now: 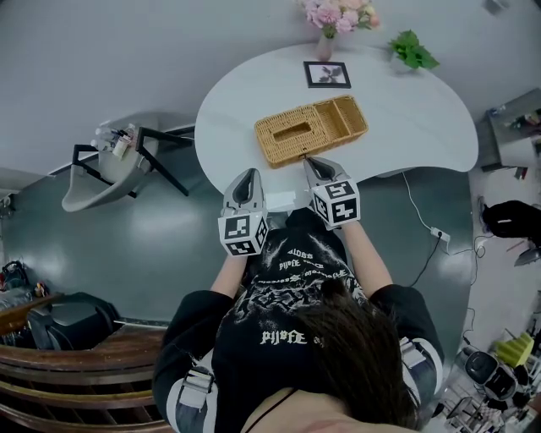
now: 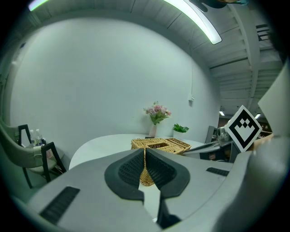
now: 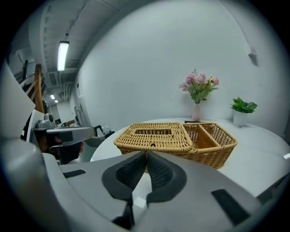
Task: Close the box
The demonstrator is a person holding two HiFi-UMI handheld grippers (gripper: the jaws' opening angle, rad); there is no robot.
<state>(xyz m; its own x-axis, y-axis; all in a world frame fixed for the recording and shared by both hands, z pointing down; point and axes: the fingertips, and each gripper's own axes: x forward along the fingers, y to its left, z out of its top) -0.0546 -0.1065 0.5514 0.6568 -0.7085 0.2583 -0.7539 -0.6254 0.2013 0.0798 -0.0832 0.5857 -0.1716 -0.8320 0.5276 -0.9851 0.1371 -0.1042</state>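
Note:
A woven wicker box (image 1: pixel 311 130) lies on the white round table (image 1: pixel 423 110). Its left part is covered by a flat woven lid with a slot, and its right part shows open compartments. In the right gripper view the box (image 3: pixel 176 138) sits just ahead of my right gripper (image 3: pixel 146 156), which is shut on nothing. My left gripper (image 2: pixel 144 156) is also shut and empty, with the box (image 2: pixel 161 145) beyond it to the right. Seen from the head, the left gripper (image 1: pixel 248 175) and right gripper (image 1: pixel 314 161) hover at the table's near edge, apart from the box.
At the table's far side stand a vase of pink flowers (image 1: pixel 338 17), a small green plant (image 1: pixel 412 49) and a dark picture frame (image 1: pixel 327 74). A grey chair with black legs (image 1: pixel 101 169) stands on the floor to the left. A cable (image 1: pixel 423 220) runs along the floor at the right.

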